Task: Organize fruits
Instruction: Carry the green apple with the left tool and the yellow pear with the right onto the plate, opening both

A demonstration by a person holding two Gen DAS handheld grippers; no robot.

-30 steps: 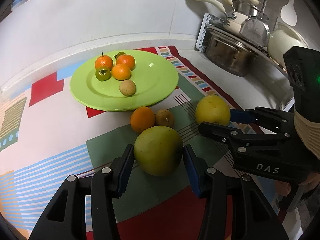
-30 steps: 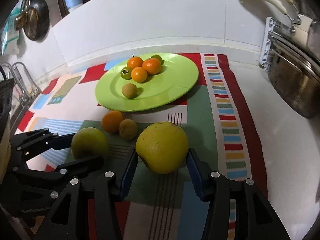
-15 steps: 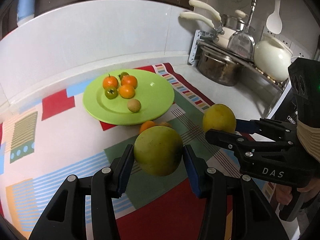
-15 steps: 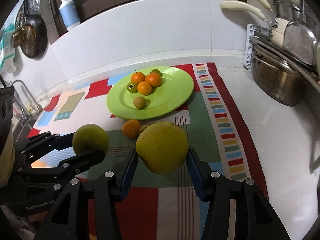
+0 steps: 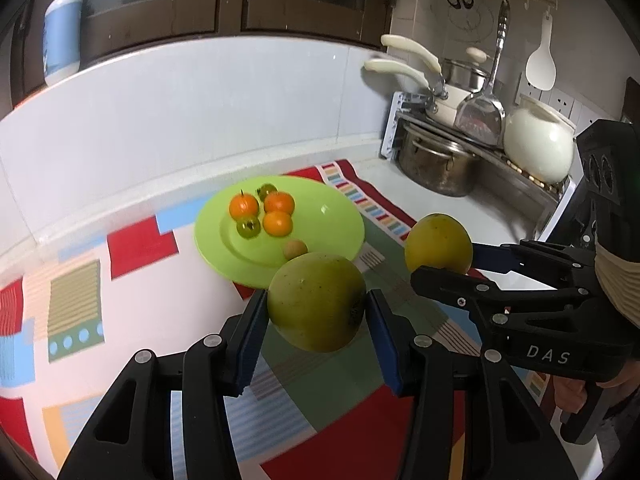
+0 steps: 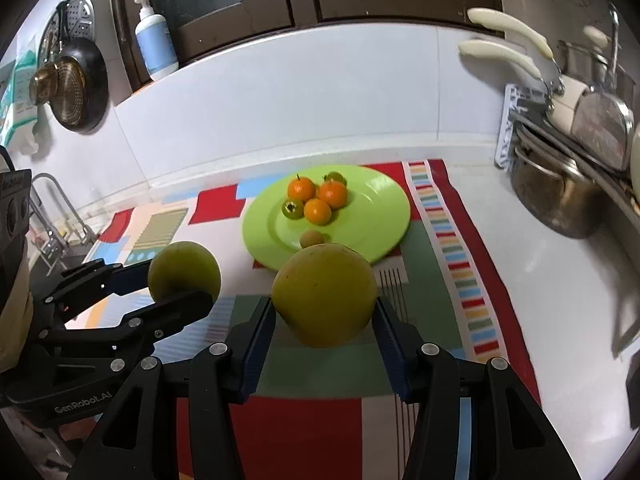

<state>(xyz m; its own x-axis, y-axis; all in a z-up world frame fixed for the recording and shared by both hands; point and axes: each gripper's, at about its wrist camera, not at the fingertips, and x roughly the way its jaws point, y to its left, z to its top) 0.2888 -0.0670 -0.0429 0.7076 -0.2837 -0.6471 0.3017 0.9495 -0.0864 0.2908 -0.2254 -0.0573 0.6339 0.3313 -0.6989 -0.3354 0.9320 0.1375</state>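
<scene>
Left gripper: the left gripper (image 5: 316, 316) clamps the greenish fruit (image 5: 316, 301) between its blue pads (image 5: 250, 344), jaws spread about as wide as the fruit and pressing on both its sides.
Right gripper: the right gripper (image 6: 324, 312) grips the yellow fruit (image 6: 325, 295) the same way, pads on both flanks.
Change: a second ago both big fruits sat on the patterned mat (image 5: 132, 308); now both are lifted clear of it and hang in the air, side by side, each showing in the other camera's view.
Meaning for the task: the pick-up looks done for both hands at once; the carry to the plate seems to be the step in hand.
Green plate (image 6: 380, 216): lies on the mat beyond the grippers, with a cluster of small orange fruits (image 6: 318, 200) and green ones at its far left part and a small brown fruit (image 6: 312, 238) near its front rim; its right half is bare.
Loose fruit: the small ones that lay on the mat in front of the plate are now hidden behind the lifted fruits.
Surroundings: steel pot (image 5: 438, 160) and white jar (image 5: 538, 146) on the rack to the right, well apart from the mat.
</scene>
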